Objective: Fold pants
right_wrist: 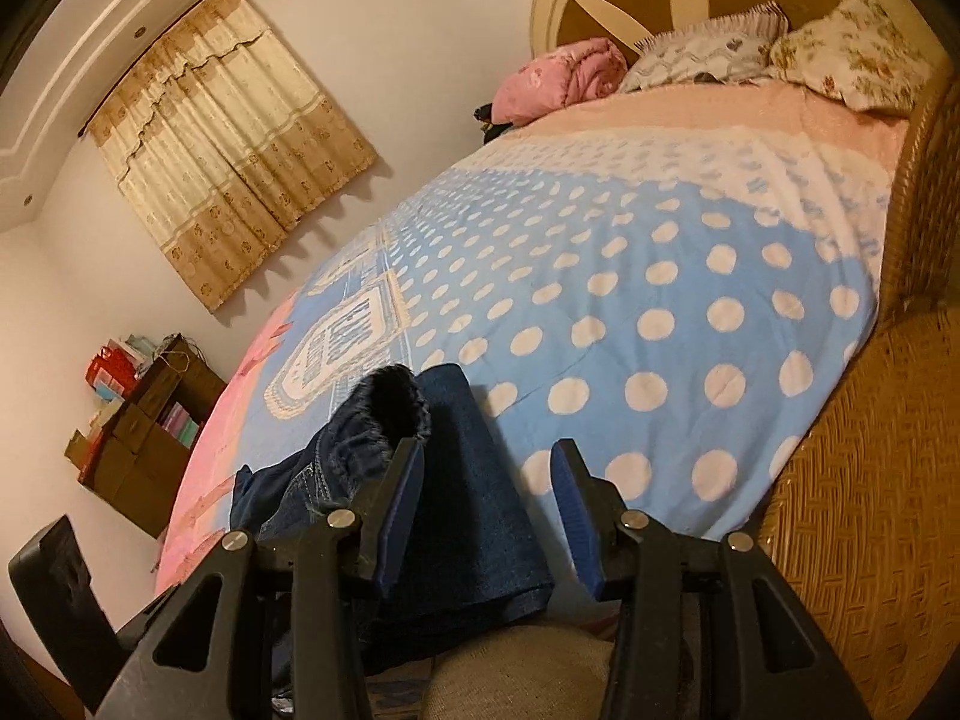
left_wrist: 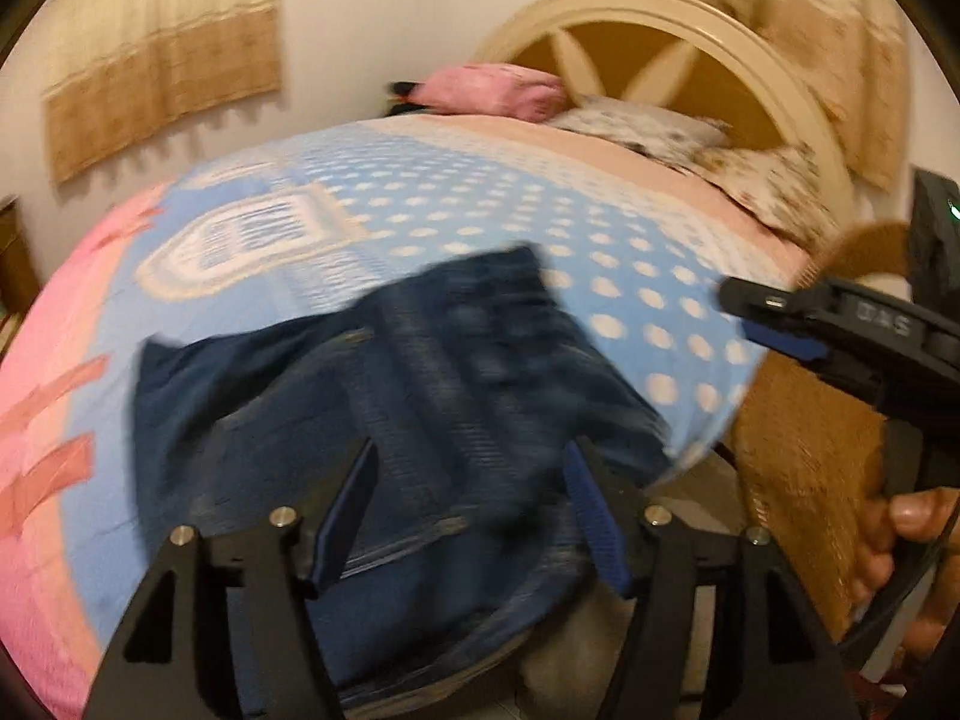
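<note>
Dark blue denim pants (left_wrist: 384,420) lie bunched at the near edge of the bed, blurred in the left wrist view. They also show in the right wrist view (right_wrist: 462,492), with one leg opening raised at the left. My left gripper (left_wrist: 471,480) is open, its blue pads either side of the denim, above it. My right gripper (right_wrist: 483,480) is open over a flat pant leg, holding nothing. The right gripper also shows from the side in the left wrist view (left_wrist: 774,324), held by a hand.
The bed has a blue polka-dot and pink cover (right_wrist: 660,276), with pillows (right_wrist: 852,54) and a rolled pink blanket (right_wrist: 558,81) at the headboard. A wicker bed frame (right_wrist: 864,480) runs along the right. Boxes and bags (right_wrist: 144,420) stand by the left wall.
</note>
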A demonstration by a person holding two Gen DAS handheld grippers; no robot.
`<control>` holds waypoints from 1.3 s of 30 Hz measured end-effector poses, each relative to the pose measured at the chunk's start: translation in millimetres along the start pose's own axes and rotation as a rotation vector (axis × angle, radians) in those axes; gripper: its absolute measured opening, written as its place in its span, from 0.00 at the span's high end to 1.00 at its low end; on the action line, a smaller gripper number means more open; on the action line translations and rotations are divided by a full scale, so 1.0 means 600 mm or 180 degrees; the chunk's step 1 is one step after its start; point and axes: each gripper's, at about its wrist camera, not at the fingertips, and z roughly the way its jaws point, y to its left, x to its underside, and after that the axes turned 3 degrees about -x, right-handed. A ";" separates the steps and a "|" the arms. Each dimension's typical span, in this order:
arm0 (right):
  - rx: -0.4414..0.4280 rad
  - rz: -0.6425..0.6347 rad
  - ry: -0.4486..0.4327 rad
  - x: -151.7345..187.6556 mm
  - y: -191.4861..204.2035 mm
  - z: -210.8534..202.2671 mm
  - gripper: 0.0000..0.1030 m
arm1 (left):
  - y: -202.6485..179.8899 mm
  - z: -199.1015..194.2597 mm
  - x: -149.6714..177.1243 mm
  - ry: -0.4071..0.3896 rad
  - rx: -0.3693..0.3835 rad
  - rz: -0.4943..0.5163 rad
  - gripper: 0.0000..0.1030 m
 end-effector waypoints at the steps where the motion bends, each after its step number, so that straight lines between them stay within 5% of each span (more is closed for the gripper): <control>1: -0.0029 -0.0043 0.0007 -0.002 0.008 -0.001 0.55 | 0.015 -0.003 0.002 -0.0002 -0.0060 -0.0086 0.35; 8: -0.0541 -0.0903 0.0183 0.010 0.133 0.016 0.55 | 0.113 0.001 0.010 0.0094 -0.0520 -0.0659 0.27; 15: -0.0260 -0.0952 0.1015 0.053 0.113 0.106 0.56 | 0.134 0.033 0.038 0.0364 -0.0784 -0.0723 0.27; 21: -0.0104 -0.0708 0.1271 0.065 0.055 0.127 0.73 | 0.146 0.067 0.070 0.0670 -0.0863 -0.0780 0.27; 26: 0.0062 -0.0520 0.1254 0.058 0.031 0.114 0.71 | 0.164 0.065 0.090 0.0730 -0.0884 -0.0894 0.27; 31: -0.0084 -0.0710 0.0602 0.001 0.058 0.080 0.71 | 0.192 0.056 0.083 0.0679 -0.0932 -0.1121 0.27; 39: 0.0005 -0.1427 0.0997 0.005 0.110 0.213 0.71 | 0.188 0.084 0.064 0.0727 -0.1099 -0.1005 0.27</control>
